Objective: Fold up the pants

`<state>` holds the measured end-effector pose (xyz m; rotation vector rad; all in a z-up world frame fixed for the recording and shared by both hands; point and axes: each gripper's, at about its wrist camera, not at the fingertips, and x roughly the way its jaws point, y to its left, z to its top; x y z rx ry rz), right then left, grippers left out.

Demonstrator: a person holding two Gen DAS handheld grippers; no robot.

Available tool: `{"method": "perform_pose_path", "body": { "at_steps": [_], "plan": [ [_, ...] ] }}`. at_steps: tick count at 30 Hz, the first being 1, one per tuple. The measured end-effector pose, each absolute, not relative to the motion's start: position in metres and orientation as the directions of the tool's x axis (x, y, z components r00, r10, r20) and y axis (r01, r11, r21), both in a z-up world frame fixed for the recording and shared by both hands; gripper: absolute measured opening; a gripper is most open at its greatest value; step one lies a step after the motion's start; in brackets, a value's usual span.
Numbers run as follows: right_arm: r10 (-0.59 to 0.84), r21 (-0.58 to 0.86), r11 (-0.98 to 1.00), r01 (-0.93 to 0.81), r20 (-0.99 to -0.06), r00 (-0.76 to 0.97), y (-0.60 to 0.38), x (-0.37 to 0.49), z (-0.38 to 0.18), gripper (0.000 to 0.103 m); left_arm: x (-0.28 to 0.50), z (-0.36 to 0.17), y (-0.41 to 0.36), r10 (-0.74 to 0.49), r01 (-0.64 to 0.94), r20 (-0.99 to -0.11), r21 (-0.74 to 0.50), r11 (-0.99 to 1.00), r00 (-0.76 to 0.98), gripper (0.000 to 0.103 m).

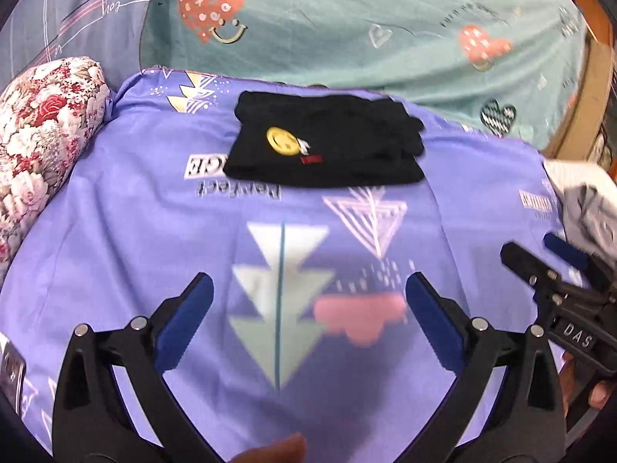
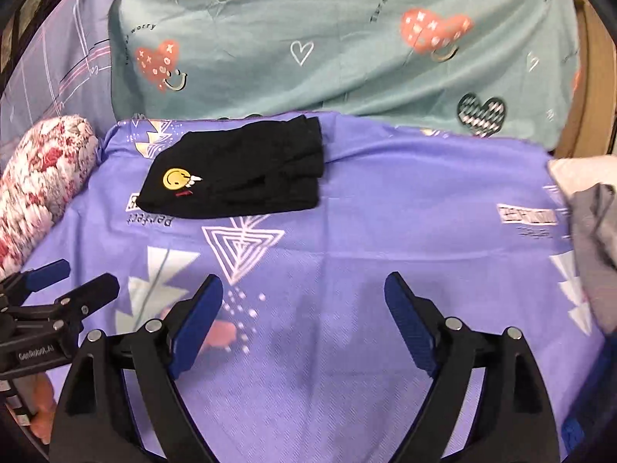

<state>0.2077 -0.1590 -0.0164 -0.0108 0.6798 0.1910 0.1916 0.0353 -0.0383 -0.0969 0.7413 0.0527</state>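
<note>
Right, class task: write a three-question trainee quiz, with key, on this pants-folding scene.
1. True or false: the left gripper is shut on the black folded pants.
2. What yellow emblem shows on the pants?
A) star B) smiley face C) flower
3. Fill in: the pants lie on the ____ patterned bedsheet.

Key:
1. False; its jaws stand open and empty, as do those of the right gripper.
2. B
3. purple
</note>
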Motion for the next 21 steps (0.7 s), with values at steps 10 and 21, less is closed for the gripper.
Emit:
{"method": "perform_pose_path", "body": {
  "at_steps": [10, 21],
  "plan": [
    [0.152, 0.077, 0.988, -0.132, -0.580, 0.800, -0.170, 0.156, -0.023, 0.093, 0.148, -0.046, 0.024, 0.045, -0.100, -0.661, -0.045, 0.994, 0.749, 0.101],
    [0.173, 0.121, 0.985, -0.124, -0.634, 0.754, -0.176, 0.149, -0.055, 0.097, 0.142, -0.066, 0.033, 0.135, -0.184, -0.628, -0.013, 0.983, 0.766, 0.101]
  ]
}}
